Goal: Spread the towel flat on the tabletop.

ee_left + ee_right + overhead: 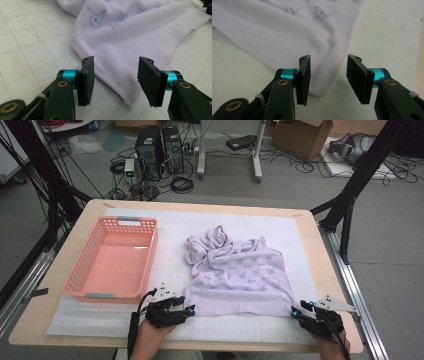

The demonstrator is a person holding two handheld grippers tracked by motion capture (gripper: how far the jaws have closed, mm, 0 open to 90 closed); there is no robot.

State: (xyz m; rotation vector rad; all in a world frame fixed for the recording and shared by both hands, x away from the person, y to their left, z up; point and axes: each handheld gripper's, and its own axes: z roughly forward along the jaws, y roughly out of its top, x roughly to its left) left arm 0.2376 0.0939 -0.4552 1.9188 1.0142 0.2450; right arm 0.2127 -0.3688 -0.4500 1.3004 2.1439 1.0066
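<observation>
The lilac towel (235, 270) lies on the white gridded mat (165, 255) of the counter (70, 320), its near half spread flat and its far half bunched into a heap, just to the right of the pink basket (112, 260). The left claw (181, 312) sits at the near left corner of the towel and the right claw (300, 312) at the near right corner. Both claws are released: in each gripper view the jaws stand apart with the hemmed corner lying between them and the pads clear of the fabric. Risk 1: a claw that closes too high catches only the hem edge, and the corner is likely to slip out once tension is applied. Risk 2: a claw that closes too low pinches the mat together with the towel and drags the mat across the counter. Risk 3: the bunched far half may hold its folds or roll under when the near edge is lifted, producing a crooked fold. Risk 4: uneven travel of the two hands would skew the towel toward the basket.
</observation>
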